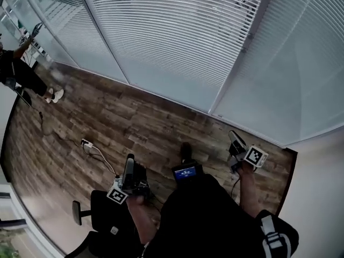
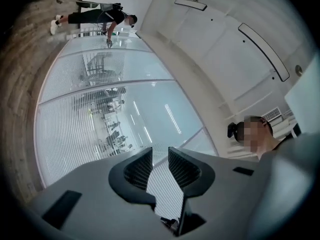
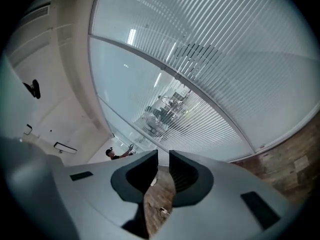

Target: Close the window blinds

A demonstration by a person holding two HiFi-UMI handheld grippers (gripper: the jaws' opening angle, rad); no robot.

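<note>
White slatted blinds (image 1: 177, 31) hang behind a glass wall with grey frames, beyond a strip of wooden floor. They also fill the left gripper view (image 2: 75, 124) and the right gripper view (image 3: 240, 59); an office shows through their slats. My left gripper (image 1: 129, 163) is held low at the lower left, well short of the glass. Its jaws (image 2: 160, 156) stand almost together with nothing between them. My right gripper (image 1: 235, 138) is nearer the glass at the right, shut and empty (image 3: 163, 159). Neither gripper touches the blinds, and I see no cord or wand.
Another person (image 1: 21, 71) stands at the glass far to the left, one arm raised. A white power strip (image 1: 86, 143) with its cable lies on the floor. A black office chair (image 1: 102, 219) is by my left side. A white wall (image 1: 322, 198) closes the right.
</note>
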